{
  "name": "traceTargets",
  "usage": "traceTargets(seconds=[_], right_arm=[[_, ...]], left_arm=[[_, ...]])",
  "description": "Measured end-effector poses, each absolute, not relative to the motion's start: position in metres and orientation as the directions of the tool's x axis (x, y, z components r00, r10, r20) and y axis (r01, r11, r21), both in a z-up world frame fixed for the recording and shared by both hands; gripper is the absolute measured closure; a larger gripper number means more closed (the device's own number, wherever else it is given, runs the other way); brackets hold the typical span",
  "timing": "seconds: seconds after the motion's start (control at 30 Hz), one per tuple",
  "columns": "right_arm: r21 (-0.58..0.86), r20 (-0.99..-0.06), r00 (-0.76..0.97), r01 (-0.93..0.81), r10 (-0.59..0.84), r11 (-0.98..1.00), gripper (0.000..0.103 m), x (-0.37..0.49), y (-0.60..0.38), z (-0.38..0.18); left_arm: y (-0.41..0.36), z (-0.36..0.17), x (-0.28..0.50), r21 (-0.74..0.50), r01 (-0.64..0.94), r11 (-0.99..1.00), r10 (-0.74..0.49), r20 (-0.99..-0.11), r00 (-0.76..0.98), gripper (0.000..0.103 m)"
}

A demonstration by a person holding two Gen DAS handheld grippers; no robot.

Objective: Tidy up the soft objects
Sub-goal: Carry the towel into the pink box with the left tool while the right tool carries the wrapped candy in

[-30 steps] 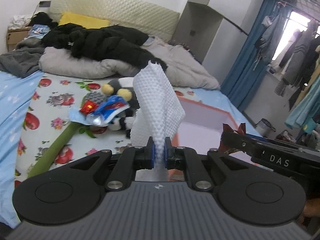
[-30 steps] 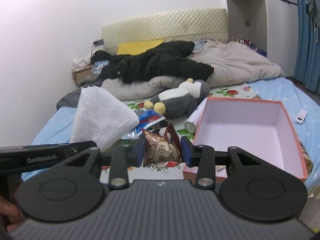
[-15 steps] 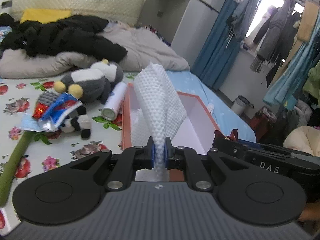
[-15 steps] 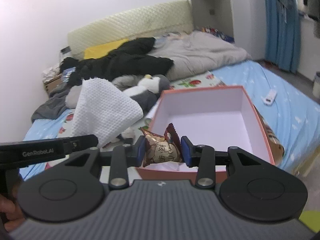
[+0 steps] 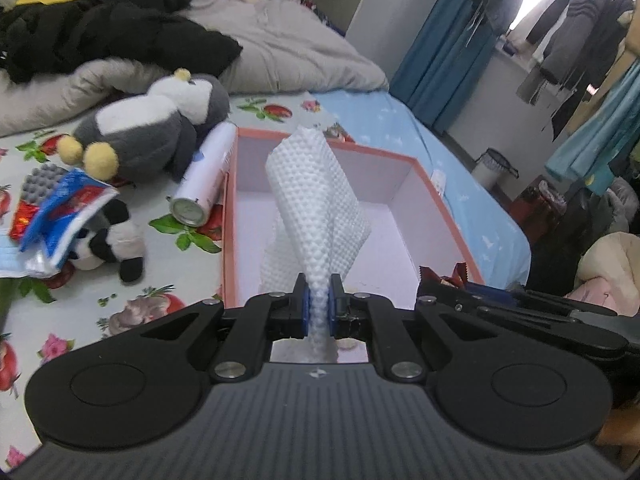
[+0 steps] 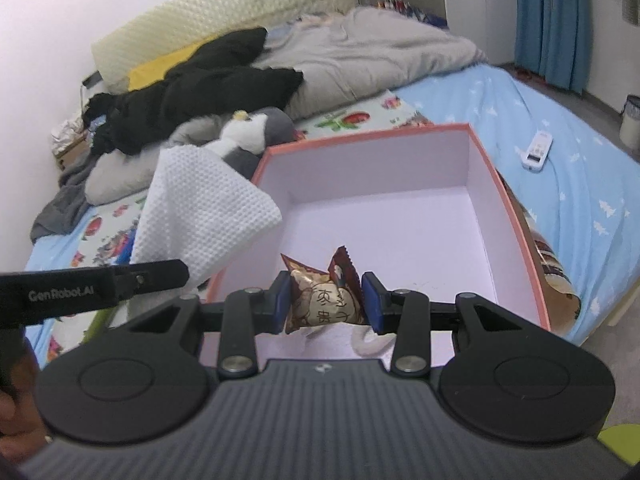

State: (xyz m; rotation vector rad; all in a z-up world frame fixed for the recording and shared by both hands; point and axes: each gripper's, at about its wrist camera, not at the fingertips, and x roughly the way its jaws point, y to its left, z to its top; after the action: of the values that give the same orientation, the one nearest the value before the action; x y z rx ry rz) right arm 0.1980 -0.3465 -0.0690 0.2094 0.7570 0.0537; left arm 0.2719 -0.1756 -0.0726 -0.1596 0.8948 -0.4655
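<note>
1. The left gripper is clamped almost fully closed on one white dimpled cloth, which stands up from the blue pads over the near left part of the box.
2. The right gripper is partly closed, its pads pressing both sides of one crinkled brown and red snack packet printed with Chinese characters I cannot read; it hangs over the near edge of the box.
3. One rectangular box with a coral outside and pale lilac inside lies open on the bed.
4. Beside it lie two plush toys, a grey and white penguin and a small panda, and one white cylindrical can.
5. The left gripper's arm reads "GenRobot.AI" in the right wrist view.
6. Both grippers tilt downward toward the box, side by side.
</note>
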Motion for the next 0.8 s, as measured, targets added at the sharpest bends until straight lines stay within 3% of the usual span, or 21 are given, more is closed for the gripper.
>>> traceTargets(seconds=[0.4, 0.47, 0.5, 0.53, 0.57, 0.8], right_arm=[[0.231, -0.782, 0.609, 0.090, 0.130, 0.969, 0.059, 0.260, -0.382, -0.129], [0.233, -0.798, 0.589, 0.106, 0.128, 0.967, 0.057, 0.269, -0.387, -0.139], [0.234, -0.800, 0.586, 0.105, 0.130, 0.967, 0.056, 0.273, -0.388, -0.143], [0.222, -0.804, 0.581, 0.096, 0.126, 0.970, 0.050, 0.276, -0.388, -0.146], [0.201, -0.813, 0.571, 0.091, 0.115, 0.975, 0.044, 0.281, -0.387, -0.150], [0.209, -0.832, 0.545, 0.137, 0.103, 0.968, 0.044, 0.287, -0.395, -0.159]], left_arm=[[-0.224, -0.139, 0.351, -0.319, 0.345, 0.883, -0.449, -0.790, 0.417, 0.091], [-0.229, -0.145, 0.358, -0.308, 0.342, 0.888, -0.438, -0.794, 0.421, 0.073], [-0.231, -0.149, 0.361, -0.300, 0.335, 0.893, -0.426, -0.804, 0.416, 0.049], [-0.232, -0.151, 0.363, -0.300, 0.335, 0.893, -0.426, -0.801, 0.420, 0.044], [-0.232, -0.150, 0.362, -0.304, 0.340, 0.890, -0.434, -0.793, 0.428, 0.044], [-0.232, -0.138, 0.355, -0.293, 0.363, 0.884, -0.442, -0.777, 0.448, 0.044]])
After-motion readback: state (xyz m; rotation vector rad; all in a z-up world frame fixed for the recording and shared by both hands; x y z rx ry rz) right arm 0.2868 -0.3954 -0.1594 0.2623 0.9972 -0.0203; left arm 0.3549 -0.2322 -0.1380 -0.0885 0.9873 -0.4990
